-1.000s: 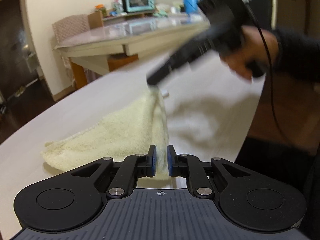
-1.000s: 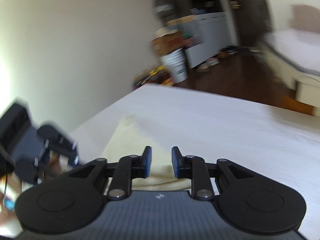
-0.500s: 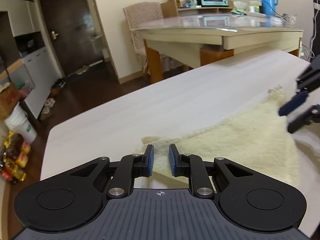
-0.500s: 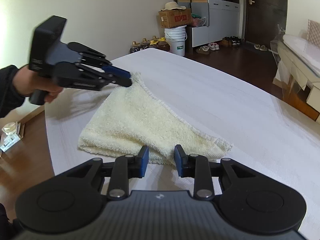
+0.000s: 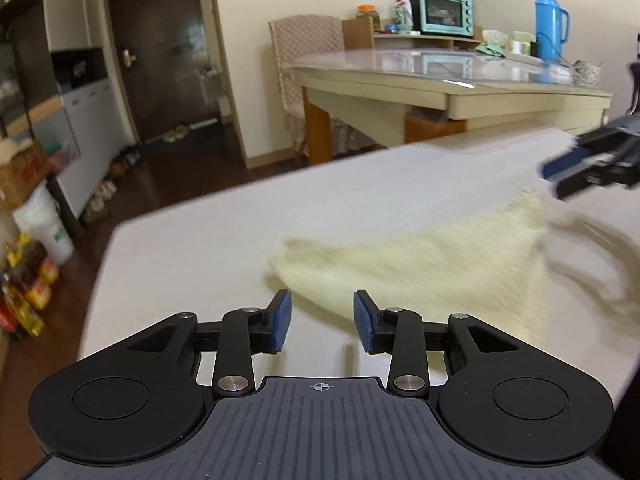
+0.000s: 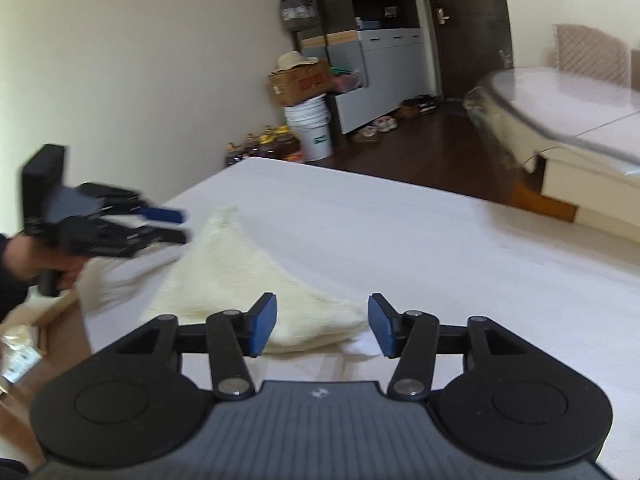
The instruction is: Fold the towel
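Both tools opening, unloaded (left tool (image 5: 322, 322), right tool (image 6: 322, 326)); towel (image 6: 236, 276) edge free, table (image 6: 400, 232) roomy.

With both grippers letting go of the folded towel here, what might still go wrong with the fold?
1. The towel lies as a triangle with uneven edges, so the next fold may come out crooked.
2. The right gripper is opening with a towel corner still between its jaws; pulling back may drag it.
3. The towel's near edge sits close to the table edge and could slip off.
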